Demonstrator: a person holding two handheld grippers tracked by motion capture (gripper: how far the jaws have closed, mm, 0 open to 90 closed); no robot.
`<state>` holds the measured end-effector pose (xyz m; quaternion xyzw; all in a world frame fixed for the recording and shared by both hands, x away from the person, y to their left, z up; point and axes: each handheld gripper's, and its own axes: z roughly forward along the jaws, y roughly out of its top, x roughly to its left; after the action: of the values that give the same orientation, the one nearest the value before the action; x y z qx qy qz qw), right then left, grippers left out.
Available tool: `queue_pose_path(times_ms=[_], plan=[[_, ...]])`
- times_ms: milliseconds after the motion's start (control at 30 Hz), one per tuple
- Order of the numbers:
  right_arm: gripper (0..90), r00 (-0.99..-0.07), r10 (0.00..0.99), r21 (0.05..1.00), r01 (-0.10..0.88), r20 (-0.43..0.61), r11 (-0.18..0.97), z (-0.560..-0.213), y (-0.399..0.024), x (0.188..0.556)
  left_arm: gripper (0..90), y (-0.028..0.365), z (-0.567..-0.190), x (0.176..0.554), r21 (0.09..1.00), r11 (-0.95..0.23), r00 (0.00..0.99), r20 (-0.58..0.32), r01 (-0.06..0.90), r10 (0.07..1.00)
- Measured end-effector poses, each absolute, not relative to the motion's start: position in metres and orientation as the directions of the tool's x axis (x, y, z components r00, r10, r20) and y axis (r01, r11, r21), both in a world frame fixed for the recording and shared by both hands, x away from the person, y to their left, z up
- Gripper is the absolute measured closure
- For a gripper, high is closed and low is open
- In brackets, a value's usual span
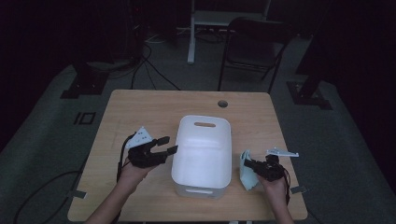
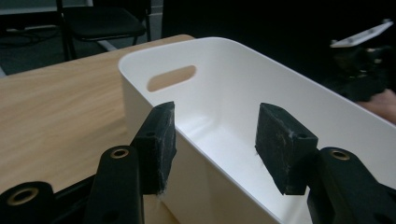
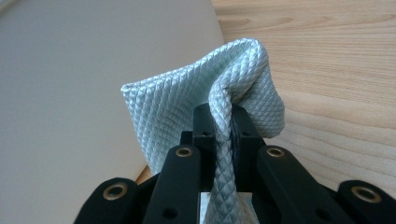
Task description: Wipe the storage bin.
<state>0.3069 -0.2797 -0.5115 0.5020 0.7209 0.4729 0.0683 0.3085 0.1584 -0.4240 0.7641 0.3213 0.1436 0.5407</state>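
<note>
A white plastic bin (image 1: 201,154) with a slot handle stands in the middle of the wooden table. My left gripper (image 1: 167,145) hovers at the bin's left wall, open, with nothing between its pads (image 2: 159,144); the bin's rim (image 2: 196,140) runs between the two jaws in the left gripper view. My right gripper (image 1: 250,164) is at the bin's right side, shut on a folded pale green quilted cloth (image 3: 205,93). The cloth (image 1: 246,171) hangs down beside the bin's wall (image 3: 70,84).
The wooden table (image 1: 140,107) has a round cable hole (image 1: 222,103) near its far edge. A dark folding chair (image 1: 254,44) and a white frame leg (image 1: 190,32) stand on the floor beyond. Cables lie on the floor at left.
</note>
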Motion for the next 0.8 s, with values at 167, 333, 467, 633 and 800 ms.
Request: queue_pose_path(times_ms=[167, 333, 467, 633, 800], plan=[[83.5, -0.488, 0.787, 0.748, 0.661, 0.377, 0.052, -0.512, -0.279, 0.307, 47.2, 0.153, -0.425, 0.332, 0.919, -0.229, 0.757, -0.104, 0.321, 0.645], [83.5, -0.489, 0.786, 0.748, 0.662, 0.379, 0.051, -0.513, -0.279, 0.307, 46.6, 0.15, -0.425, 0.355, 0.92, -0.229, 0.76, -0.101, 0.317, 0.642], [83.5, -0.49, 0.785, 0.748, 0.661, 0.378, 0.053, -0.513, -0.279, 0.307, 46.6, 0.148, -0.424, 0.372, 0.924, -0.236, 0.763, -0.085, 0.301, 0.641], [83.5, -0.493, 0.784, 0.746, 0.663, 0.377, 0.058, -0.514, -0.278, 0.307, 46.6, 0.147, -0.423, 0.39, 0.925, -0.224, 0.757, -0.094, 0.306, 0.646], [83.5, -0.495, 0.781, 0.742, 0.667, 0.38, 0.062, -0.516, -0.278, 0.307, 47.0, 0.146, -0.425, 0.413, 0.92, -0.232, 0.739, -0.085, 0.315, 0.668]])
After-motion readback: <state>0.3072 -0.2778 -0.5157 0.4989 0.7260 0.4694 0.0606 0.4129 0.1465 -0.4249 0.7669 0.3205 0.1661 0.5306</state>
